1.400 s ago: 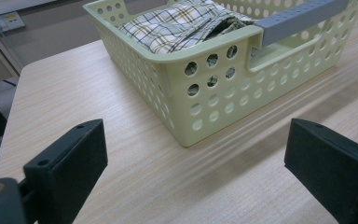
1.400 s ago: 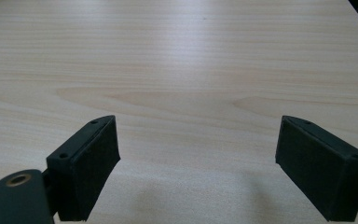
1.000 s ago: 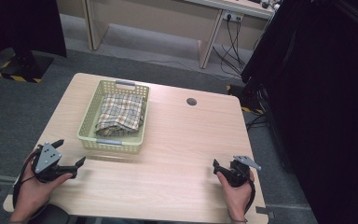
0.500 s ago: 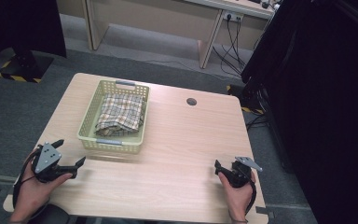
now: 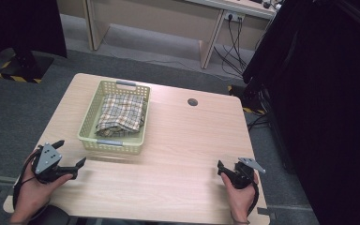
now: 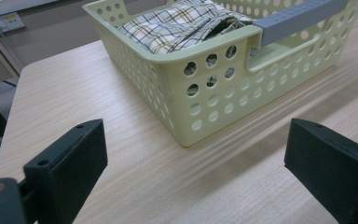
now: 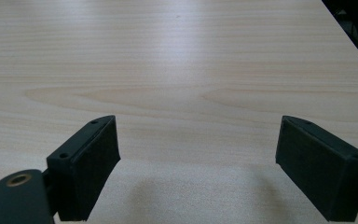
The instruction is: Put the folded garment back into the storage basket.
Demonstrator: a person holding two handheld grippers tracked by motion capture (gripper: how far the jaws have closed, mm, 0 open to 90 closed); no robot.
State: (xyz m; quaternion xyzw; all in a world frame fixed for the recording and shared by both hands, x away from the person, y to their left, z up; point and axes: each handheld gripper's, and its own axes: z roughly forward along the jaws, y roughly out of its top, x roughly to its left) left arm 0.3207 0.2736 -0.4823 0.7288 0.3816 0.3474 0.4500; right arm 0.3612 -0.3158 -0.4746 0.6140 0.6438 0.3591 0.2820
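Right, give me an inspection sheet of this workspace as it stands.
Surface: light wood table, round cable port near the far edge.
Job's things: pale green basket at the left, folded checked cloth inside it.
Clutter: nothing seen.
Grippers: left hand-held gripper open, aimed at the basket's near end; right hand-held gripper open over bare table.
Cables: dark cables hang from a wall socket behind the table.
Surroundings: grey carpet, black curtain at the right.
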